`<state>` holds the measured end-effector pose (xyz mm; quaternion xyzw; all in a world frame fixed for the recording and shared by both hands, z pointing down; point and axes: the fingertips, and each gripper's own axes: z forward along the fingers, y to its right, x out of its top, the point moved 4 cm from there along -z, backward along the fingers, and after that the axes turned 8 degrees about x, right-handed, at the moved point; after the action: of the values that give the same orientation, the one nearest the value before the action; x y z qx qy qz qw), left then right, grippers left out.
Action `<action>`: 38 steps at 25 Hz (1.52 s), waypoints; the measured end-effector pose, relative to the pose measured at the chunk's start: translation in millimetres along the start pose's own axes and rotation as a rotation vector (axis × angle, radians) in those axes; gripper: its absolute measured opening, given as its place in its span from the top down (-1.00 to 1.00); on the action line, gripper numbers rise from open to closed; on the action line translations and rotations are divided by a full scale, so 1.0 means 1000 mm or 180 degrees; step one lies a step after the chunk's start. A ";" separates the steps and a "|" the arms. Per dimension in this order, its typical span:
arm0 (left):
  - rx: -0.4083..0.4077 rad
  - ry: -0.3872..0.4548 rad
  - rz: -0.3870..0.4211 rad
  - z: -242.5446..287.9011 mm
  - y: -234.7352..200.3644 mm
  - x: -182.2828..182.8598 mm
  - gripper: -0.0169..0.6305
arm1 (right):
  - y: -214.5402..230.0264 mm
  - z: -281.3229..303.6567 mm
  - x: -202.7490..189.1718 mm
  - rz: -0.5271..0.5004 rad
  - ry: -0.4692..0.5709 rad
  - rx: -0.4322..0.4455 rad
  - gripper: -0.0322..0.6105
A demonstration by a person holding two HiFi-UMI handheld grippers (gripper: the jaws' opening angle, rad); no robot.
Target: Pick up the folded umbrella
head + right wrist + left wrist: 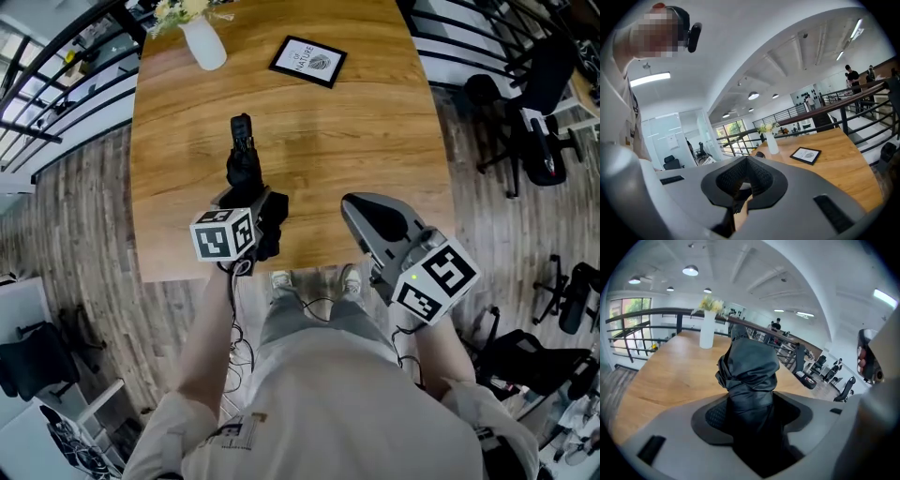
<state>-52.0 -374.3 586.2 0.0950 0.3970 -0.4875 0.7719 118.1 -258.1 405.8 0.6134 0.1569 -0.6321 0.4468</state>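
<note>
Visibly crinkled folded umbrella (749,376), smooth wooden table (375,141)

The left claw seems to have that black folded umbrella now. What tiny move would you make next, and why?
Probably raise the left gripper a little, straight up. Its jaws are closed on the folded umbrella, whose free end sticks out over the wooden table, so extra height would likely keep it off the top. The right gripper is shut and empty.

Wooden table (375,122), plank floor (84,234), seemingly office chairs (546,141)
</note>
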 end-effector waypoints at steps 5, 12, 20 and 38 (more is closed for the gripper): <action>-0.0085 0.0690 0.0344 -0.087 0.034 0.072 0.09 | -0.030 -0.029 0.052 -0.0312 0.0278 0.0057 0.81; -0.0152 0.1424 0.0708 -0.200 0.075 0.126 0.09 | -0.080 -0.083 0.116 -0.0836 0.0694 -0.0053 0.81; -0.0191 0.2190 0.0722 -0.299 0.114 0.143 0.09 | -0.117 -0.130 0.141 -0.1200 0.0912 -0.0164 0.81; -0.0327 0.2226 0.1147 -0.326 0.139 0.104 0.09 | -0.116 -0.141 0.109 -0.1213 0.0610 -0.0336 0.81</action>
<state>-84.5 -200.5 261.6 0.2847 0.6367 -0.2620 0.6671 136.2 -129.7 237.4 0.6058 0.3446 -0.6348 0.3337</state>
